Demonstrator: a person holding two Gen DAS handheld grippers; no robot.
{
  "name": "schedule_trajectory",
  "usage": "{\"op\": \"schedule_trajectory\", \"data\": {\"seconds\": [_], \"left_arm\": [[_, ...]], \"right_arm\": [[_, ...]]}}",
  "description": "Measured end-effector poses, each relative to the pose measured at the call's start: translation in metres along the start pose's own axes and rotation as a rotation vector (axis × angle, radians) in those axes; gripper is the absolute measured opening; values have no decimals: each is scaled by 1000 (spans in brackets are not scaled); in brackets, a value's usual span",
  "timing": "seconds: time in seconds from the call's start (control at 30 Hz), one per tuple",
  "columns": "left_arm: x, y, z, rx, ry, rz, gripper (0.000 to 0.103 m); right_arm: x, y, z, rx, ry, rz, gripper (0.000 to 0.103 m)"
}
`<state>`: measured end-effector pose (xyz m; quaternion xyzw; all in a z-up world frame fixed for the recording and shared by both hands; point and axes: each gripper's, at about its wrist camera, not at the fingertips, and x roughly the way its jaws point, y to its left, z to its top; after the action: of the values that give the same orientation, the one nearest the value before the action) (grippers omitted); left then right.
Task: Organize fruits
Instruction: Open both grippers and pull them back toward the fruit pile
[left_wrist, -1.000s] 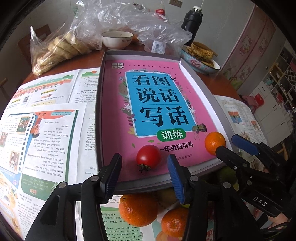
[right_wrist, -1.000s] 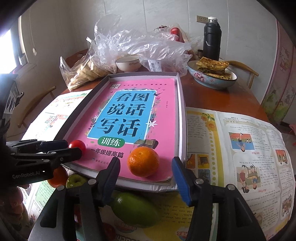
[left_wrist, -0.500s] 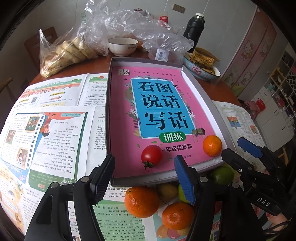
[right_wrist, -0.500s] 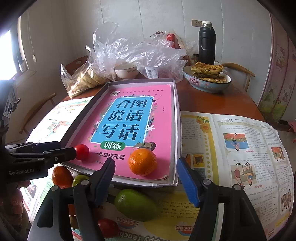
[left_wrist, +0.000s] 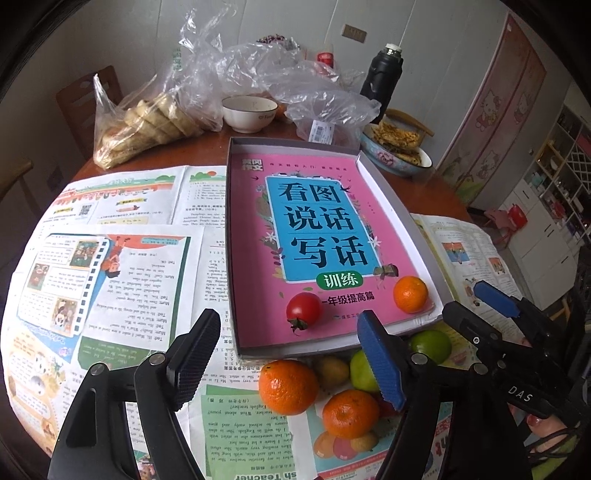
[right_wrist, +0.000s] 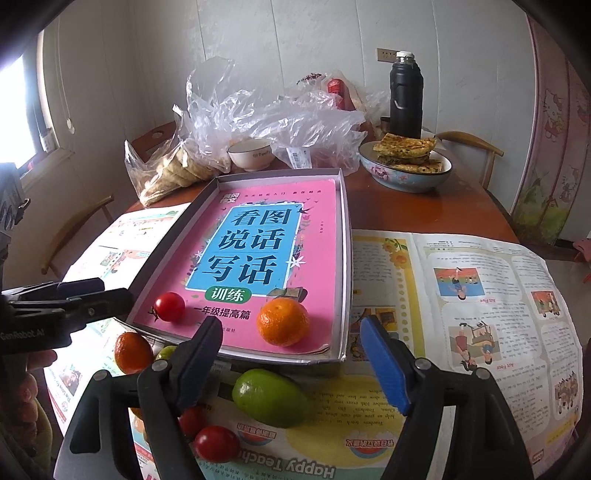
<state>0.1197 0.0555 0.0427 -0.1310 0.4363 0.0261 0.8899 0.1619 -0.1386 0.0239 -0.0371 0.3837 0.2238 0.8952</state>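
A grey tray (left_wrist: 232, 258) (right_wrist: 345, 258) lined with a pink book holds a red tomato (left_wrist: 303, 309) (right_wrist: 169, 306) and a small orange (left_wrist: 410, 294) (right_wrist: 283, 321) near its front edge. In front of the tray, loose on newspaper, lie two oranges (left_wrist: 288, 386) (left_wrist: 350, 413), green fruits (left_wrist: 431, 346) (right_wrist: 271, 397) and small tomatoes (right_wrist: 216, 442). My left gripper (left_wrist: 288, 363) is open and empty, above the loose fruit. My right gripper (right_wrist: 291, 363) is open and empty, above the green fruit.
Newspapers (left_wrist: 110, 280) (right_wrist: 480, 295) cover the round wooden table. At the back stand plastic bags of bread (left_wrist: 147, 125), a white bowl (left_wrist: 249, 112), a bowl of pancakes (right_wrist: 406, 162) and a black flask (right_wrist: 405, 96). Chairs stand around the table.
Both grippers have pulled back and risen from the tray's front edge, so more loose fruit shows beneath them. The tomato and orange stay in the tray.
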Motion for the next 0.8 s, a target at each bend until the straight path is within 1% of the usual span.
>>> {"op": "schedule_trajectory", "data": {"seconds": [0.17,0.47,0.8], "left_arm": [[-8,3,-2,-7,-11,-4,79],[-16,7,-8,-9,-9,-11,79],[-19,13,-18,-15,8,-10,79]], "right_arm": [[-7,-2,-1,6,-13,-4,78],[-16,-6,-3,13,-23,-10,79],[-20,-5,-9,10,-21,-12,79]]}}
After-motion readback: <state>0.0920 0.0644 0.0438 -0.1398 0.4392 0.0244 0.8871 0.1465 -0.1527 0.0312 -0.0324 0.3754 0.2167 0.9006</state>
